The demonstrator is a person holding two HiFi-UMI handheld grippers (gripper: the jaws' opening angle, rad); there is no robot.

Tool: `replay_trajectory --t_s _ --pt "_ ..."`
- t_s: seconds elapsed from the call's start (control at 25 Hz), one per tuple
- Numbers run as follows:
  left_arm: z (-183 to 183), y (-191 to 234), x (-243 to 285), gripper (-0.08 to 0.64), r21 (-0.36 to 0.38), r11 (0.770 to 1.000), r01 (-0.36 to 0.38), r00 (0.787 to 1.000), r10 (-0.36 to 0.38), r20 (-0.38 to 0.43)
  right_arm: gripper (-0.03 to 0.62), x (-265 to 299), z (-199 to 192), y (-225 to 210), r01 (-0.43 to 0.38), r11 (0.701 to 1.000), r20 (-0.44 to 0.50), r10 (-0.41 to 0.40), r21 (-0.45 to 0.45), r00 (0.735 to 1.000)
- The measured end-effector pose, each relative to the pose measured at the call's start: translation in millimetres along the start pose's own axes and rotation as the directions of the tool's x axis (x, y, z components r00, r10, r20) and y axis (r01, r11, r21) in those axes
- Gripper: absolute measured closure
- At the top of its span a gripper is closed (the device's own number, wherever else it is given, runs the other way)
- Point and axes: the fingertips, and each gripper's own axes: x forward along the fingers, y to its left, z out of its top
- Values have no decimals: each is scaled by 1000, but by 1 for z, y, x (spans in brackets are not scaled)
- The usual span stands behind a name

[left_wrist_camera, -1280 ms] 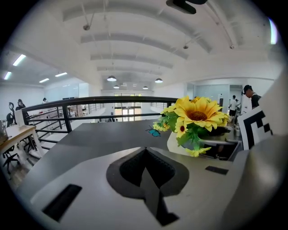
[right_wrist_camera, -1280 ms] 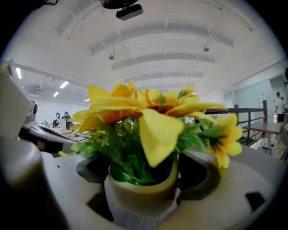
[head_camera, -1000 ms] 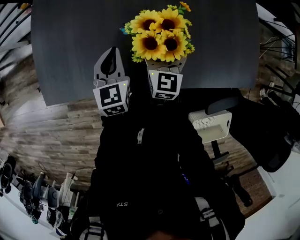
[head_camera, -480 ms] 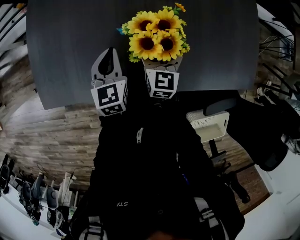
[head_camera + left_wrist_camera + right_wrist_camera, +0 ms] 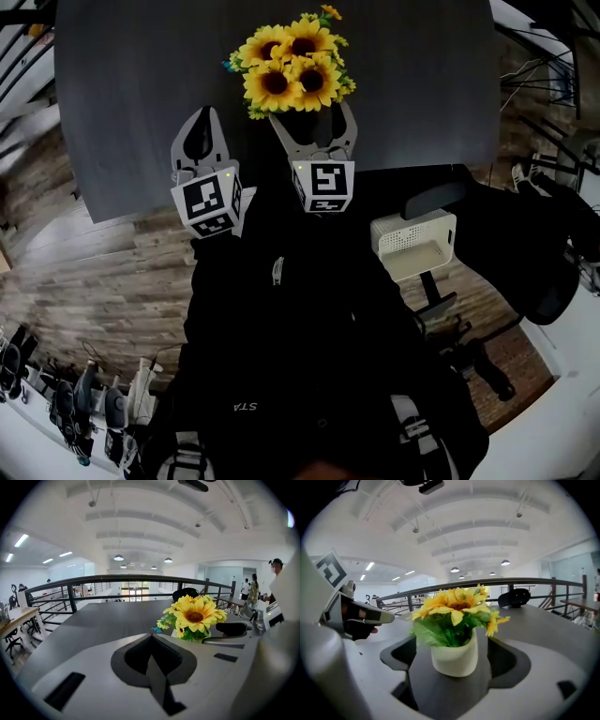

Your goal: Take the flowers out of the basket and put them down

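Grey table (image 5: 122,94), flowers (image 5: 286,70) (right tool (image 5: 312,112) spread around)

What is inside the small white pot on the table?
Yellow sunflowers and green leaves fill the white pot. The leaves cover its mouth, so the stems and whatever holds them cannot be seen.

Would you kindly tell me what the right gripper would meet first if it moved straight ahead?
Most likely the white pot holding the sunflowers. It stands on the grey table just ahead, centred between the open jaws of the right gripper.
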Motion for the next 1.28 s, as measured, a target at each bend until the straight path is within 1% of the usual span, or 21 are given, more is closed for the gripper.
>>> replay_trajectory --t_s 0.12,0.24,0.44,0.52,0.64,0.68,0.8,0.96,1.04,1.08,1.12,1.16,1.28 --pt "10 -6 -19 560 5 1000 3 1000 -3 8 127 -32 4 2 -4 1000 -22 3 -11 1000" --pt "33 -16 -42 560 6 1000 18 999 -18 37 127 -67 20 4 -1 1000 -25 1 -23 1000" --pt "80 -44 -89 560 -3 998 57 993 -57 105 129 -120 82 10 2 1000 47 -1 -16 999" --pt "97 -56 -107 560 -5 997 71 989 -70 130 144 -138 107 12 10 1000 84 -9 -17 996" --pt "119 -72 -136 560 1 996 94 983 -92 159 187 -166 143 18 21 1000 127 -18 -23 992" --pt "129 -77 -145 560 10 995 103 980 -103 173 210 -174 154 19 26 999 145 -22 -24 989" --pt "155 -89 -165 560 36 991 126 967 -131 220 293 -194 186 19 53 998 196 -47 -28 979" --pt "178 -98 -186 560 43 988 150 953 -156 260 394 -215 219 18 107 994 208 -97 -37 973" --pt "191 -99 -195 560 54 985 162 944 -171 282 483 -224 238 20 128 991 225 -118 -33 967" --pt "197 -100 -200 560 57 984 167 940 -176 293 497 -228 247 21 137 990 235 -125 -34 964" --pt "203 -101 -204 560 57 983 172 935 -181 305 529 -231 256 21 144 989 243 -132 -34 961" --pt "209 -102 -208 560 58 982 178 930 -187 315 550 -235 264 22 149 988 250 -136 -34 959" --pt "223 -109 -217 560 71 979 192 918 -205 341 573 -244 280 23 152 988 270 -137 -36 953"
